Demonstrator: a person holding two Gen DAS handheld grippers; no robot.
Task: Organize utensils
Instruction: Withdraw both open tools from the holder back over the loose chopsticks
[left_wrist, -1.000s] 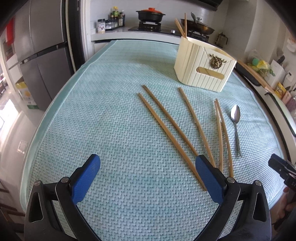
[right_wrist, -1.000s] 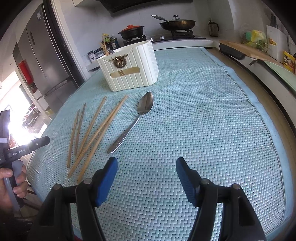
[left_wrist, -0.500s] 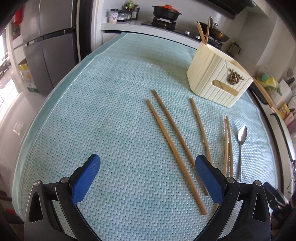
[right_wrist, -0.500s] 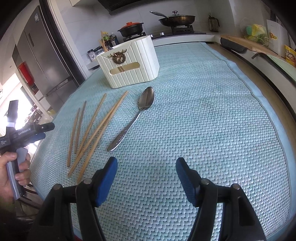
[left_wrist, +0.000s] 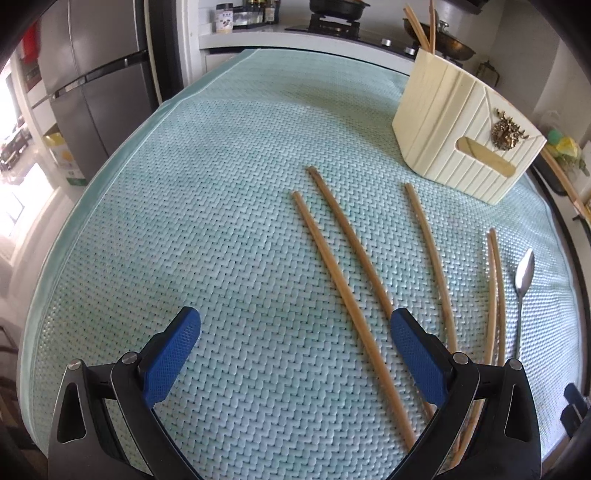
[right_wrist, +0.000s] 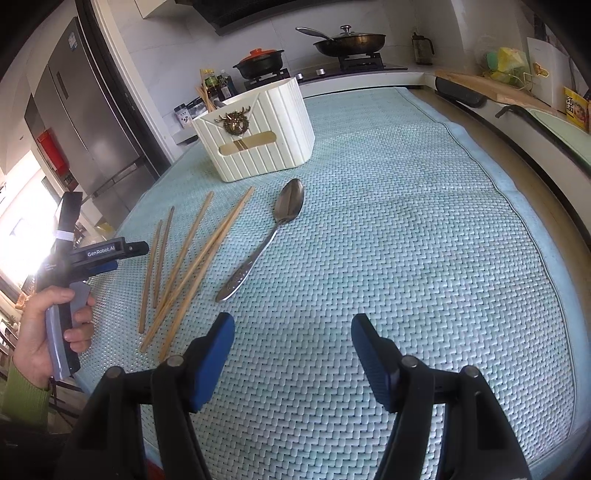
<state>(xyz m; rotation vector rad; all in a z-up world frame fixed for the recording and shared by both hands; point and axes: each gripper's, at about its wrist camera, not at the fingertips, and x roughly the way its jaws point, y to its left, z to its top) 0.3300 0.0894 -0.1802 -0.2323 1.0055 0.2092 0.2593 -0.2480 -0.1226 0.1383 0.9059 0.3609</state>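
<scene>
Several wooden chopsticks lie loose on the teal woven mat, fanned out; they also show in the right wrist view. A metal spoon lies to their right, also seen in the left wrist view. A cream ribbed utensil holder with a gold emblem stands behind them and holds two chopsticks; it also shows in the right wrist view. My left gripper is open and empty over the near ends of the chopsticks. My right gripper is open and empty, near the spoon's handle.
A grey fridge stands left of the table. A stove with a black pot and a lidded pan is behind. A counter with a cutting board runs along the right. The left gripper's handle and hand show at left.
My left gripper has moved forward and lower over the mat, so the chopsticks lie closer between its fingers. My right gripper has barely moved. Both stay open.
</scene>
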